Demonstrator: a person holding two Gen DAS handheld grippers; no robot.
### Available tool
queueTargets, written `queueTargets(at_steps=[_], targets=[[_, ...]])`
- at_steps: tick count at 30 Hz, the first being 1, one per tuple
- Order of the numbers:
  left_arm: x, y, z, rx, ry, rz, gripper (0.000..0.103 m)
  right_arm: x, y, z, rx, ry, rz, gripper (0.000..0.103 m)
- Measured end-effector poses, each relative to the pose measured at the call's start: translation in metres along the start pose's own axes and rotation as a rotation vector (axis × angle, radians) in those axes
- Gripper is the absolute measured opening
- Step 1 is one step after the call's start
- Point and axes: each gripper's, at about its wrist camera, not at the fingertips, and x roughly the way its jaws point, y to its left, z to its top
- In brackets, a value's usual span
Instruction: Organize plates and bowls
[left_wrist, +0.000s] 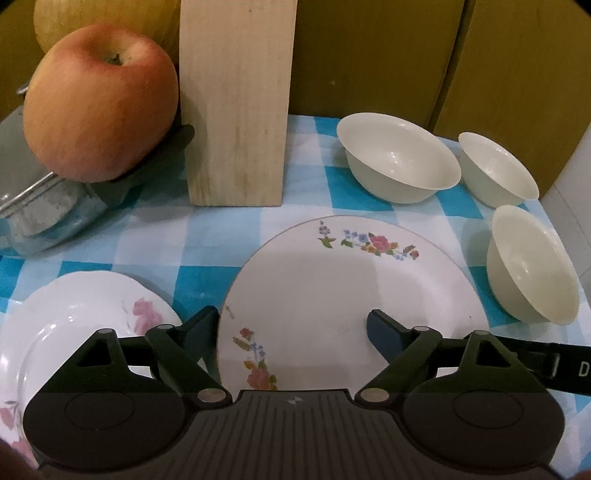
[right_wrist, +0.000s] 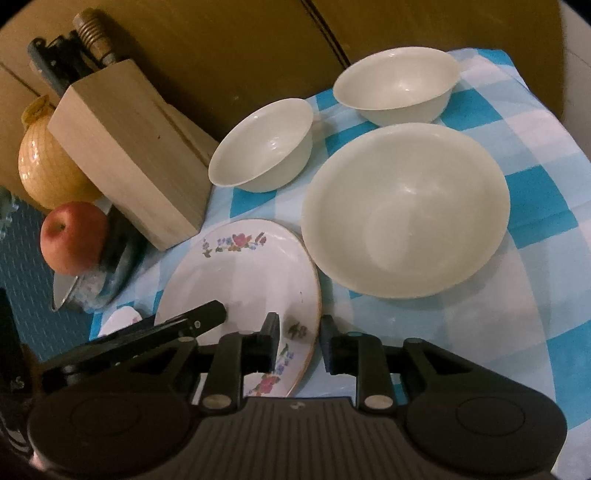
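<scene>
A flowered plate (left_wrist: 332, 288) lies on the blue-checked cloth (left_wrist: 155, 240), in front of a wooden block (left_wrist: 236, 103). The left gripper (left_wrist: 291, 325) is spread wide. One finger (left_wrist: 199, 332) is just off the plate's left edge and the other is over the plate.

The right gripper (right_wrist: 297, 339) is narrow, and its two fingers stand on either side of the same plate's gold rim. It is hard to tell if the pads are pressing on the rim.

A second plate (left_wrist: 74, 332) with pink flowers lies left of the first one. Three white bowls sit apart on the cloth to the right: a far bowl (left_wrist: 397, 158), a corner bowl (left_wrist: 496, 170) and a near bowl (left_wrist: 532, 266). An apple (left_wrist: 99, 103) rests on a glass jar (left_wrist: 48, 214) left of the block.
</scene>
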Motion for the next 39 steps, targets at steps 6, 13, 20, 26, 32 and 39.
queueTargets(at_steps=[6, 13, 20, 26, 32, 39], targets=[[0.002, -0.005, -0.007, 0.028, -0.029, -0.004, 0.099, 0.001, 0.004, -0.001, -0.050, -0.007, -0.021, 0.019], [-0.002, -0.008, -0.009, 0.029, -0.030, 0.004, 0.093, 0.003, 0.012, -0.003, -0.111, -0.018, -0.065, 0.015], [-0.008, -0.008, -0.011, 0.027, -0.037, 0.024, 0.087, 0.000, 0.012, -0.006, -0.117, -0.030, -0.072, 0.015], [-0.016, -0.007, -0.014, 0.029, -0.055, 0.038, 0.085, -0.006, 0.014, -0.007, -0.125, -0.049, -0.061, 0.015], [-0.021, -0.012, -0.015, 0.051, -0.080, 0.054, 0.085, -0.011, 0.014, -0.008, -0.133, -0.057, -0.059, 0.015], [-0.026, -0.012, -0.016, 0.055, -0.097, 0.056, 0.085, -0.017, 0.017, -0.009, -0.147, -0.071, -0.052, 0.015]])
